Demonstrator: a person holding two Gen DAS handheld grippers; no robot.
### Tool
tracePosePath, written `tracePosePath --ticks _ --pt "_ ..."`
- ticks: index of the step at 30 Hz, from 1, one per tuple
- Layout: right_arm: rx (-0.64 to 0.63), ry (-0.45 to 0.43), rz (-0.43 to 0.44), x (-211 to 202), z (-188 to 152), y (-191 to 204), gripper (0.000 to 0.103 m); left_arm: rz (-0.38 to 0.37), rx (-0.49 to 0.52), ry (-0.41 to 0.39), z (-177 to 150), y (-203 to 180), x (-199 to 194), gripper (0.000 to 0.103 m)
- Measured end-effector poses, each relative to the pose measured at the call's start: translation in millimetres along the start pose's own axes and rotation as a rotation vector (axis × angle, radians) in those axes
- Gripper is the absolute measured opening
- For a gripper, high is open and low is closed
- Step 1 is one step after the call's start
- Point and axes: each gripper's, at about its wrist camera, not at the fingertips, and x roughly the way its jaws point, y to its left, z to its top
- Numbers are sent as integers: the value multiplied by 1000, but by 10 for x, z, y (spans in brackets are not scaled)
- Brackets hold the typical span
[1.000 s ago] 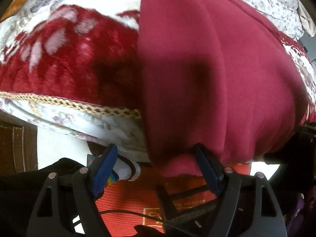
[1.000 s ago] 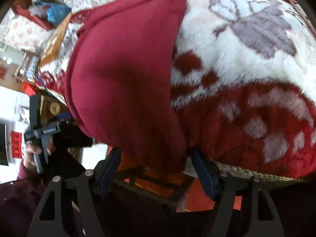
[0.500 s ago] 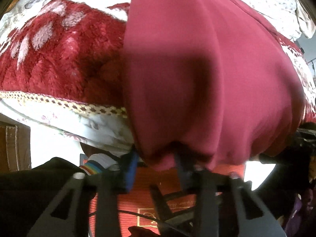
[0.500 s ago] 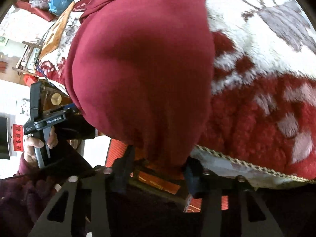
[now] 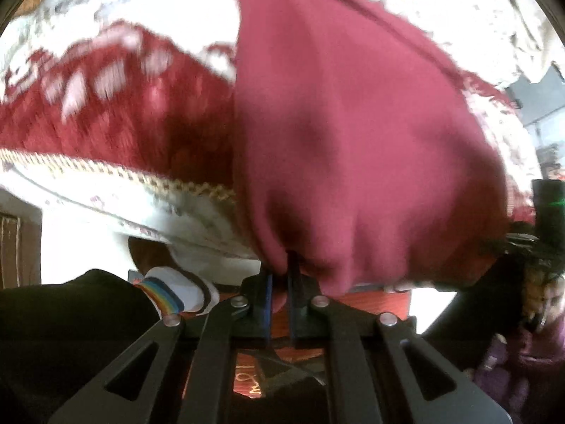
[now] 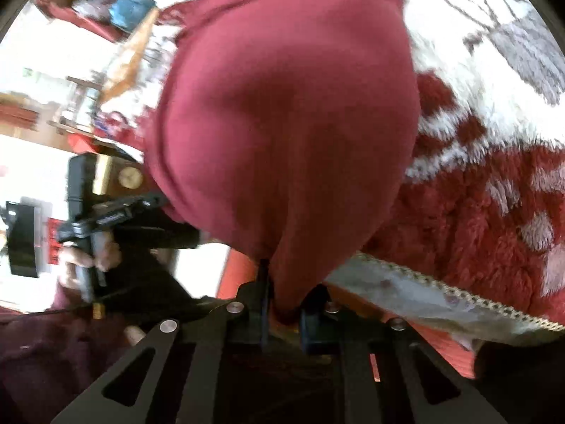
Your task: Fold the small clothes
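Note:
A dark red garment (image 5: 353,123) lies on a red and white floral fleece blanket (image 5: 123,99) and hangs over the bed's near edge. My left gripper (image 5: 279,282) is shut on the garment's hanging hem at its left corner. In the right wrist view the same garment (image 6: 289,106) fills the middle. My right gripper (image 6: 282,300) is shut on the hem at the right corner. The left gripper's handle and the hand on it (image 6: 88,226) show at the left of the right wrist view.
The blanket's braided gold trim (image 5: 141,176) and a white floral sheet (image 5: 176,219) mark the bed's edge. A red mat (image 6: 423,335) lies on the floor below. A foot in a white sock with rainbow stripes (image 5: 169,289) is by the bed. Furniture and clutter (image 6: 88,70) stand behind.
Both grippers went from open around the hem to shut on it. Both views are blurred with motion, and the garment bulges more toward the cameras.

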Motion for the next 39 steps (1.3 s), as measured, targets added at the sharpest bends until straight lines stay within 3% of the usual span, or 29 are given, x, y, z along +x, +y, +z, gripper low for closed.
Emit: tracePosePath --ticks 7,14,22,27,33,35,37,39 --pt "0 -172 160 -521 212 144 14 -110 25 -130 319 -102 -660 6" --pt "-30 -319 158 -887 654 284 14 -160 66 -257 923 -255 -993 6" --pt "58 -452 127 -1095 1539 15 14 -143 3 -364 1882 -250 -837 6" --pt "158 -445 79 -886 2198 -346 14 -73 -77 -379 2497 -112 -542 6" --pt "261 -408 29 -486 2760 -811 15 -25 -193 -336 2912 234 -8 6" --pt "250 -407 25 -429 2890 -848 31 -42 -225 -333 2987 361 94 7" --pt "251 -442 56 -469 2927 -859 63 -85 -251 -325 3056 454 156 9" --pt "248 -495 53 -604 2857 -840 71 -117 -259 -328 3071 471 136 14"
